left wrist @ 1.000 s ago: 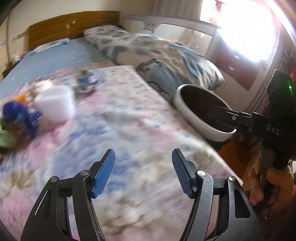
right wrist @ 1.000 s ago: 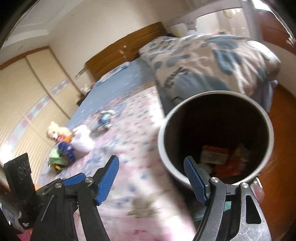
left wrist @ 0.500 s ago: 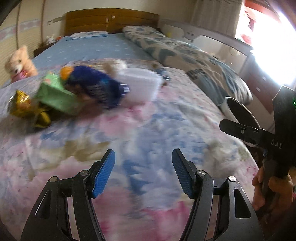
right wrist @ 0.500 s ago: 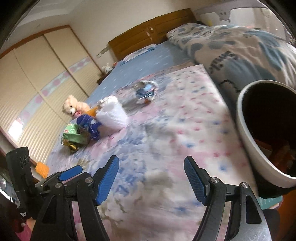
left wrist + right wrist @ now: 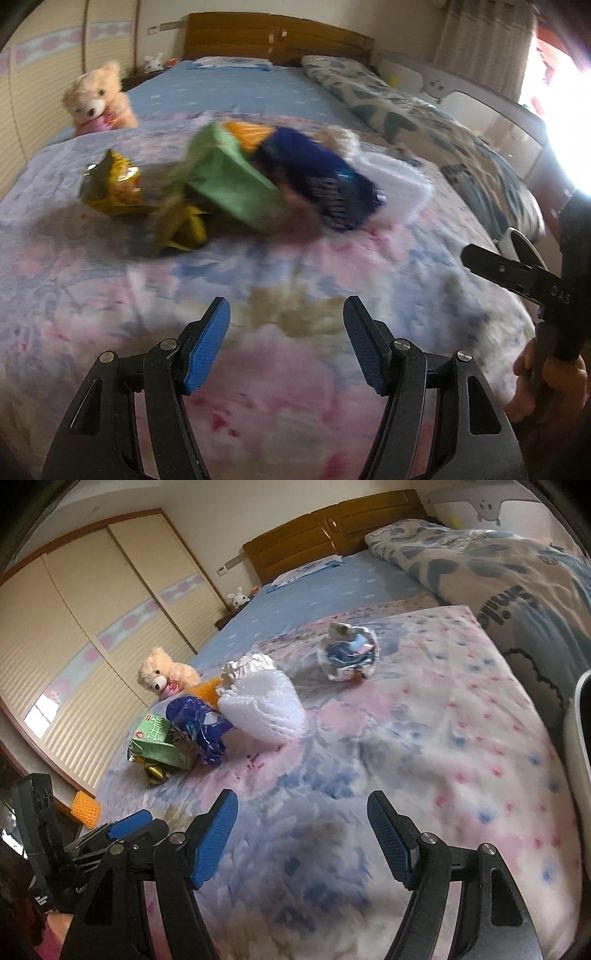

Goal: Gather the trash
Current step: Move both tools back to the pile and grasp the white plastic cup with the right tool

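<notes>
Blurred in the left wrist view: trash pile (image 5: 236, 184) at upper centre, wrappers smeared. Sharper in the right wrist view, left of centre: green carton (image 5: 162, 747), blue bag (image 5: 199, 727), white foam net (image 5: 262, 701); separate crumpled wrapper (image 5: 349, 657) upper centre. Bin rim (image 5: 581, 738) cut off at right edge. Left gripper (image 5: 286, 345) and right gripper (image 5: 303, 836) spread, empty, above quilt (image 5: 443, 738).

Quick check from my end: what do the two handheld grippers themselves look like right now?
Both the left gripper and right gripper have black skeletal frames with triangular cut-outs, silver pivot bolts and ribbed blue pads on the jaws. Seen from the left wrist, the right gripper's black body bears white lettering. No sleeves visible.
</notes>
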Tool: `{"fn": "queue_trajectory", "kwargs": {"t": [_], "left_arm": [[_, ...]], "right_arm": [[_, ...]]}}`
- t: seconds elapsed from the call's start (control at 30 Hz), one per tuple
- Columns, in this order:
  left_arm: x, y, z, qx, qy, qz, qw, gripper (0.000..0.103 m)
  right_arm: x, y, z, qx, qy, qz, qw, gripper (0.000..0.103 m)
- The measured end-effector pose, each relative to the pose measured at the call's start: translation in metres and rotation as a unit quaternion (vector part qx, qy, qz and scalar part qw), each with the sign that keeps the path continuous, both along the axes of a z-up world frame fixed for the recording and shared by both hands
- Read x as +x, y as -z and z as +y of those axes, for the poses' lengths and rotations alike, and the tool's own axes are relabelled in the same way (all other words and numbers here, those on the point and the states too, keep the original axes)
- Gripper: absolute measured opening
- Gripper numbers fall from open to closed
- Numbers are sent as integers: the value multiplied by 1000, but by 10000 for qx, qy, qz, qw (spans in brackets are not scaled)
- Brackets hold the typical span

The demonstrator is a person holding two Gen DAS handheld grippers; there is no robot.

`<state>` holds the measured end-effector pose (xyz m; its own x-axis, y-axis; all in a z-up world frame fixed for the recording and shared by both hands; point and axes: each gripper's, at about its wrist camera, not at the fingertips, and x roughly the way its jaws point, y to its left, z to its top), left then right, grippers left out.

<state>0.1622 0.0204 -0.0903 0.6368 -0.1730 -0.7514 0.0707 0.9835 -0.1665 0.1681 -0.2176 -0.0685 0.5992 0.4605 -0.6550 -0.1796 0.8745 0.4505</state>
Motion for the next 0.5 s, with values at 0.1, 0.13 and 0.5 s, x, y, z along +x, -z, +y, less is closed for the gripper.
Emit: {"fn": "queue_trajectory", "kwargs": {"t": [0.1,0.13,0.5], "left_arm": [[8,2,17,25,-258,54,9997,66],[11,3,21,11,-325,77,9994,68],[59,2,56,181,-741,72,9971,77]], "right_arm": [[11,4,9,2,-88,63,9999,74],[15,4,10,0,-106,72,9999,74],[68,3,36,-80,-313,3,9995,74]]}}
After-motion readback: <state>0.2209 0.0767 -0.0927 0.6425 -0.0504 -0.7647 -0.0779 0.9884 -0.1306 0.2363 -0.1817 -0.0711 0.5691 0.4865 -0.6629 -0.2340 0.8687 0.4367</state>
